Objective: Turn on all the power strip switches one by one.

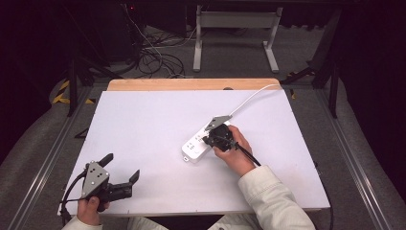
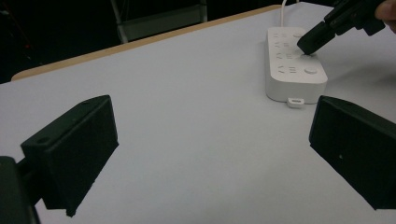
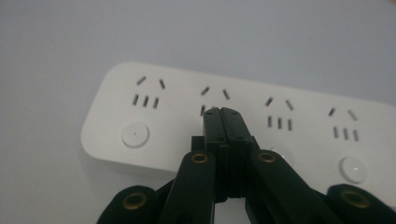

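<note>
Pressing down on a white power strip [image 1: 197,144] is the right gripper [image 1: 214,137], held in the person's right hand [image 1: 233,147] near the middle of the white table [image 1: 143,124]. Its jaws are clenched together with nothing between them; in the right gripper view the closed tip [image 3: 223,120] sits on the strip's top face [image 3: 243,126], over the second socket group from the near end, just above that group's round button row. Tip looks touching the strip surface, exact contact spot hidden by the jaws.

Power strip lies flat, diagonal on the table, right of centre, with its white cord [image 1: 253,98] running off toward the far right edge. Four socket groups show on it, each with a round white button; first button [image 3: 135,135] is clear of the gripper. A small white tab [image 2: 296,101] sticks out at the strip's near end.

Left gripper [image 1: 122,172] is held by the left hand [image 1: 90,207] at the near left corner of the table, well apart from the strip. Its jaws are spread wide, released, holding nothing; the left gripper view shows bare table between them, with the strip [image 2: 292,70] and the right gripper [image 2: 313,42] farther off.

Floor beyond the table has loose cables [image 1: 153,57] and a white frame [image 1: 234,28].
</note>
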The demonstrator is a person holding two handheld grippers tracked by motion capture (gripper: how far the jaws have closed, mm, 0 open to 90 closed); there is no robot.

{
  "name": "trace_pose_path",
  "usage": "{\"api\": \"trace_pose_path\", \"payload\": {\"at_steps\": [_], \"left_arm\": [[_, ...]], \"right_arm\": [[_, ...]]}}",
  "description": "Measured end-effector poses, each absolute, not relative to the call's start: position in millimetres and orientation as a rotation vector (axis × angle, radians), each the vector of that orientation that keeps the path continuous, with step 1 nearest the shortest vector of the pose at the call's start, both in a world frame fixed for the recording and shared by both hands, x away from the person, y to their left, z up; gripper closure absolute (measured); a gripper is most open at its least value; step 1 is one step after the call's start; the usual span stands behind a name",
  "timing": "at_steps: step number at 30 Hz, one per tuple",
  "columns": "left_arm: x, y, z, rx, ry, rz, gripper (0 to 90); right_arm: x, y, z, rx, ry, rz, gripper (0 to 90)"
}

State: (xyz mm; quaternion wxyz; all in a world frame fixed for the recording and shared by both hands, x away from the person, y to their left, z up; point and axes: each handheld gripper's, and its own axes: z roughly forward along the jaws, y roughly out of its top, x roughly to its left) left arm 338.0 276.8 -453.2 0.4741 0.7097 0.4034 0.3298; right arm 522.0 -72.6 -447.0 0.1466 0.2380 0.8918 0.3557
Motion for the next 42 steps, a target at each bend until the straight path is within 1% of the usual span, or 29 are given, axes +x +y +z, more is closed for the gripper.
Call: {"api": "trace_pose_path", "payload": {"at_steps": [3,6,20,25,29,42], "left_arm": [[339,277,-454,1.74,0.991,0.804,1.5],[339,277,-454,1.738,0.99,0.807,1.7],[338,277,-453,1.731,0.988,0.81,1.5],[338,277,-453,1.735,0.988,0.81,1.5],[337,277,-453,1.736,0.983,0.81,1.6],[338,277,-453,1.733,0.986,0.808,1.5]], "right_arm": [[520,-82,-430,0.718,2.515,1.225,90.0],[513,-83,-419,0.662,2.517,1.215,90.0],[503,-73,-416,0.592,2.536,1.221,90.0],[487,-58,-413,0.488,2.584,1.228,90.0],[483,-47,-415,0.468,2.616,1.211,90.0],[496,-42,-435,0.48,2.706,1.086,90.0]]}}
